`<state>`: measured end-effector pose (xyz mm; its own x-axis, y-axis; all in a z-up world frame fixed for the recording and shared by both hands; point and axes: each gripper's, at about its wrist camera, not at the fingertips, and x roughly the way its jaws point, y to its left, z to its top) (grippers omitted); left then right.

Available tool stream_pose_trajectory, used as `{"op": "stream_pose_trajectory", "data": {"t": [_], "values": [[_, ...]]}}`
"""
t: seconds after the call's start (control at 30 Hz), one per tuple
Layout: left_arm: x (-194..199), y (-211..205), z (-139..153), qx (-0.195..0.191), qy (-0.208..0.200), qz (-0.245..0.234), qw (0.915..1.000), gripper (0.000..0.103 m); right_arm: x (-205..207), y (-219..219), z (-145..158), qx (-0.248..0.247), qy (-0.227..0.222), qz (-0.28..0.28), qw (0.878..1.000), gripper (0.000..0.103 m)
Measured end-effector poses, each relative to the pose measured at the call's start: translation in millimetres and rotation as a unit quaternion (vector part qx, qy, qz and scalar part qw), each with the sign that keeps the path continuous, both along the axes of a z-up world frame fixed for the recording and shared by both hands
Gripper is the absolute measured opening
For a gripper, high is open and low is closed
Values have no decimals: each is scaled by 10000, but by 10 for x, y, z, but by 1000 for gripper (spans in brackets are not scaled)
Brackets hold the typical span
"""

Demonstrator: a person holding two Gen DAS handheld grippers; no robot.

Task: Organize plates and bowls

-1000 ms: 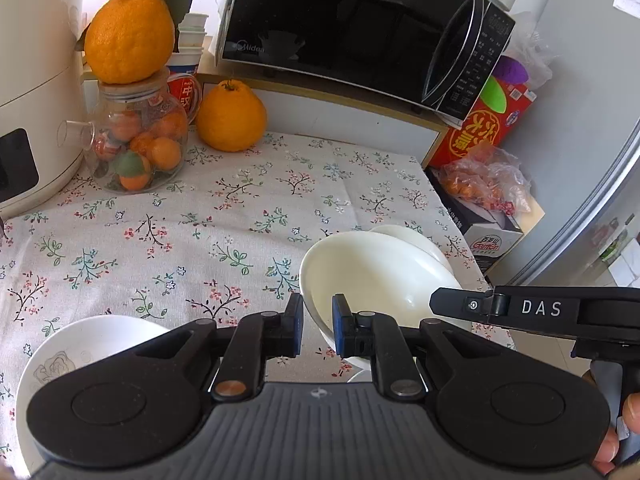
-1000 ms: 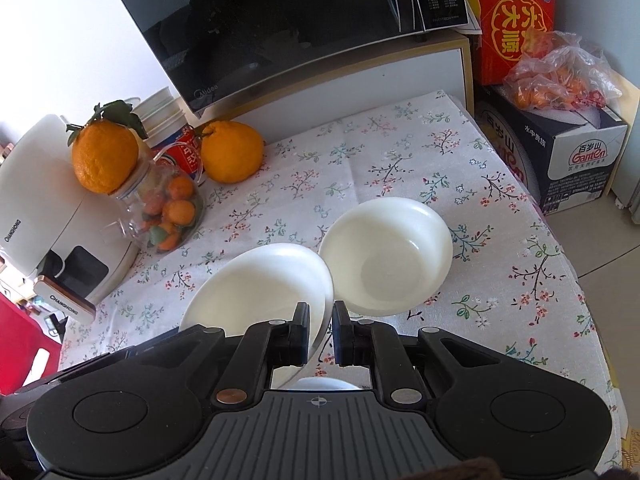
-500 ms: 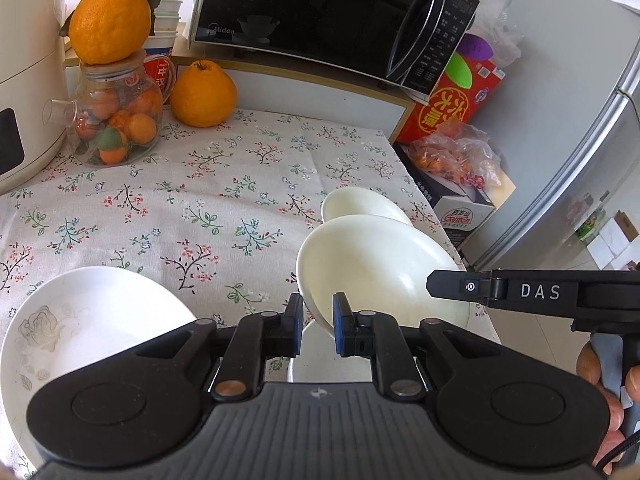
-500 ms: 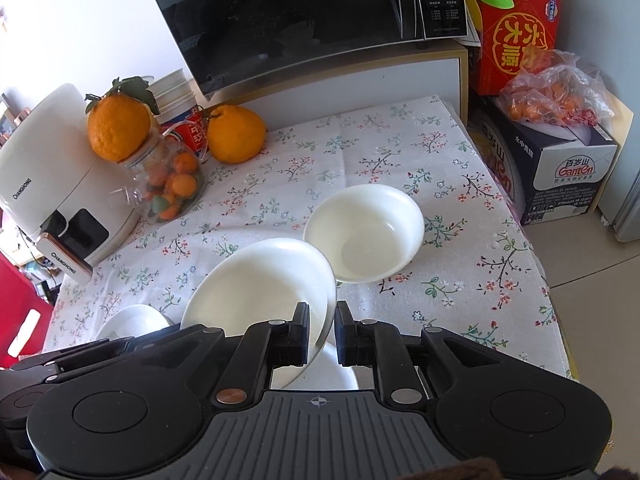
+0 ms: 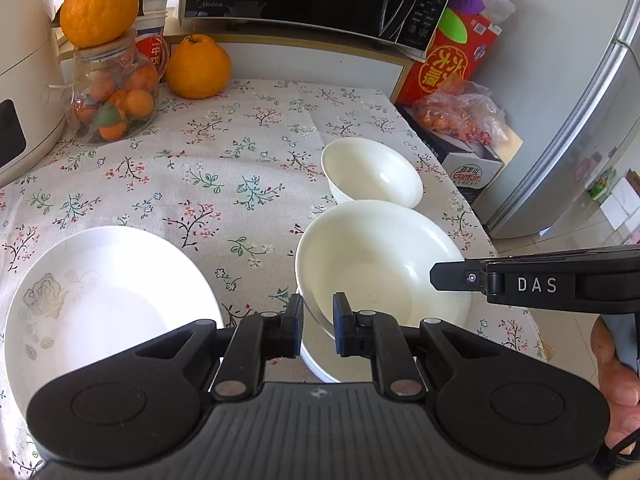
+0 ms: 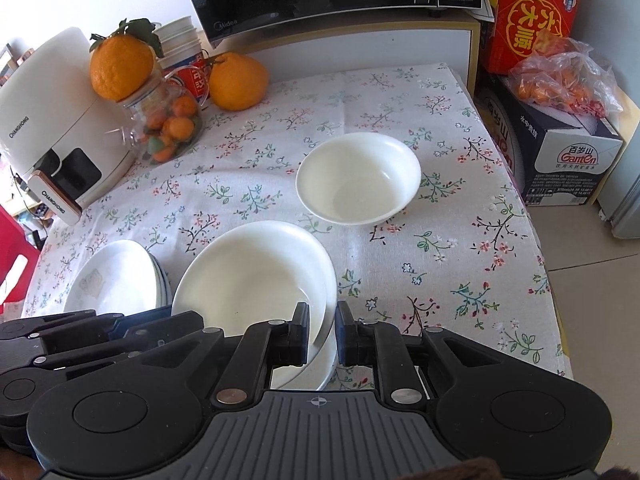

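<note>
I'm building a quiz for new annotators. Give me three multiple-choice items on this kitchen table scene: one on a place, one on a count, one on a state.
1. Where does the small white bowl stand?
A. on the floral tablecloth
B. inside the microwave
C. on the air fryer

2. How many large oranges with stems sit outside the glass jar?
A. one
B. two
C. four

3. What is the right hand-held gripper doing?
A. hanging open over bare cloth
B. clamped on the large white bowl's rim
C. holding an orange

Answers: 1 A, it rests on the tablecloth; 2 B, one on the jar's lid, one beside it; 3 B, the rim passes between its fingers.
</note>
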<state>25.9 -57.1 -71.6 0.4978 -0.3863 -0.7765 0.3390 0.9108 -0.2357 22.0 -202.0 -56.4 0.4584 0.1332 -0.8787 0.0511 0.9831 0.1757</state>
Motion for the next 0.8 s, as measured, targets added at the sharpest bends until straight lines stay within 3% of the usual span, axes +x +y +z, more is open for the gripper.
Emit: {"op": "stream_pose_trajectory", "data": {"t": [0.67, 0.8], "values": [[17, 2, -68, 218, 257, -69, 9994, 14, 30, 46, -130, -39, 259, 106, 9996, 16], [27, -4, -65, 209, 290, -83, 9993, 14, 31, 56, -119, 6, 246, 110, 9996, 20]]}}
